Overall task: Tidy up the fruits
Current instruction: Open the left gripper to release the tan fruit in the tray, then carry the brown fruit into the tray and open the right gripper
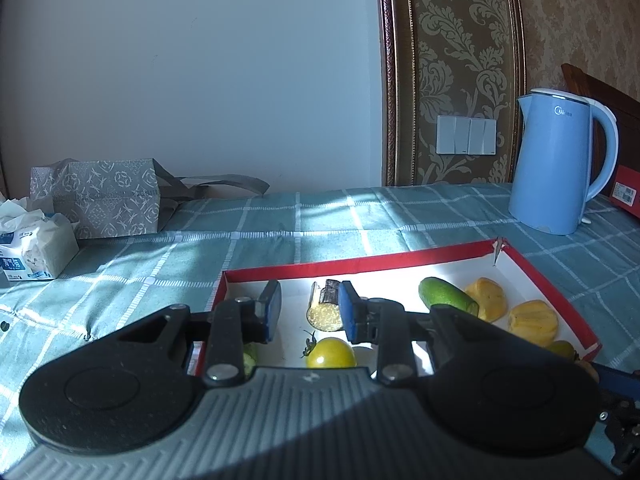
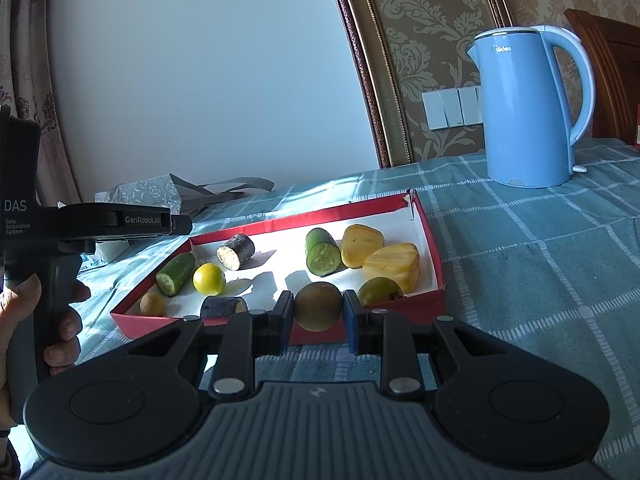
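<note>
A red-walled tray [image 2: 434,256] with a white floor lies on the checked cloth. In it are two cucumber pieces [image 2: 176,273] [image 2: 322,251], a yellow tomato [image 2: 209,279], two dark sugarcane pieces [image 2: 236,251] [image 2: 222,305], two yellow fruit pieces [image 2: 360,245] [image 2: 394,266], a green tomato [image 2: 378,290] and a small brown fruit [image 2: 152,304]. My right gripper [image 2: 318,314] is shut on a brown-green kiwi [image 2: 319,306] above the tray's near edge. My left gripper [image 1: 308,312] is open and empty over the tray [image 1: 560,304], with a sugarcane piece [image 1: 325,310] and the yellow tomato [image 1: 330,353] between its fingers' lines.
A blue kettle [image 2: 528,108] stands behind the tray to the right. A patterned grey bag [image 1: 104,204] and a tissue pack [image 1: 34,250] sit at the far left. A red box [image 1: 628,192] lies at the right edge. A wall is behind.
</note>
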`<move>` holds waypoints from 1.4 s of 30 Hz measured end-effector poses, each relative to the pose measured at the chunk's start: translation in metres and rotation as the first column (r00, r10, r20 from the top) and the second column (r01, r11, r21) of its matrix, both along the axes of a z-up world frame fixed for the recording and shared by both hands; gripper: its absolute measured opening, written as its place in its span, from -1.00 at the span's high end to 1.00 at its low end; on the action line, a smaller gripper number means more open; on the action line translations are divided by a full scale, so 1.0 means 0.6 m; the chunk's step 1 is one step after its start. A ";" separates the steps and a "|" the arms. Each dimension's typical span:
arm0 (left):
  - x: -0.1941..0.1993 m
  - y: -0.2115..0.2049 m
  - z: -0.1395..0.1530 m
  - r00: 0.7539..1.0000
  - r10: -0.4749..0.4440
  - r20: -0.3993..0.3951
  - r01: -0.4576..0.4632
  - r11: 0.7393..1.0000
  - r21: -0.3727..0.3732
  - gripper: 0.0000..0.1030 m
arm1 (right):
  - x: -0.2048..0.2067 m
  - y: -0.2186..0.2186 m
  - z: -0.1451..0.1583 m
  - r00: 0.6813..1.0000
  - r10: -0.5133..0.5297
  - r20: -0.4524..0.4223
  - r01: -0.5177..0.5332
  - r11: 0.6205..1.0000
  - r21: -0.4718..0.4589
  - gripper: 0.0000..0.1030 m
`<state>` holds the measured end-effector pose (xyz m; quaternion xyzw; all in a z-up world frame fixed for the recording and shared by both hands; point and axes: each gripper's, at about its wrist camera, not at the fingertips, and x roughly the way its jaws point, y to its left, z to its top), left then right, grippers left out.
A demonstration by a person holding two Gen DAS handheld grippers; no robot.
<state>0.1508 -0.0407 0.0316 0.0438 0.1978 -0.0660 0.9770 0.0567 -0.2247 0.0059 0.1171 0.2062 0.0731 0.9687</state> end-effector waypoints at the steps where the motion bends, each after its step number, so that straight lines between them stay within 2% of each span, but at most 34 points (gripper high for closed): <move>1: 0.000 -0.001 -0.001 1.000 0.002 0.002 -0.002 1.000 0.004 0.45 | 0.000 -0.001 0.000 1.000 -0.001 -0.001 0.001 1.000 0.002 0.51; 4: -0.004 -0.002 -0.002 1.000 0.013 0.012 -0.014 1.000 0.018 0.32 | -0.001 0.000 0.001 1.000 -0.006 0.003 0.006 1.000 -0.007 0.51; 7: -0.006 0.001 -0.002 0.999 0.034 0.025 -0.034 0.999 0.021 -0.22 | 0.000 0.001 0.000 1.000 -0.007 0.002 0.008 1.000 -0.017 0.51; 9: -0.009 0.002 0.000 0.998 0.050 0.046 -0.051 0.998 0.035 -0.39 | 0.002 0.002 -0.001 1.000 -0.008 -0.001 0.008 1.000 -0.020 0.51; 11: -0.012 0.003 0.001 0.997 0.062 0.054 -0.064 0.997 0.038 -0.71 | 0.004 0.001 -0.001 1.000 -0.005 -0.007 0.005 1.000 -0.008 0.51; 16: -0.013 0.011 -0.003 0.997 0.071 0.039 -0.072 0.997 0.021 -0.95 | 0.003 0.007 0.004 1.000 -0.004 0.011 0.004 1.000 -0.013 0.51; 23: -0.008 0.031 -0.002 0.992 0.120 0.035 -0.120 0.993 -0.007 -1.00 | 0.005 0.018 0.009 1.000 0.012 0.002 -0.012 1.000 -0.024 0.51; 31: -0.008 0.034 -0.004 0.990 0.134 0.040 -0.135 0.991 0.005 -1.00 | 0.019 0.043 0.030 0.999 0.046 0.003 -0.045 0.994 -0.102 0.51; 37: -0.006 0.040 -0.003 0.989 0.146 0.030 -0.146 0.989 -0.015 -1.00 | 0.033 0.056 0.044 0.998 0.063 0.010 -0.061 0.987 -0.146 0.51; 42: -0.008 0.051 0.004 0.981 0.189 0.048 -0.188 0.982 -0.031 -1.00 | 0.040 0.064 0.051 0.997 0.074 0.018 -0.070 0.982 -0.177 0.51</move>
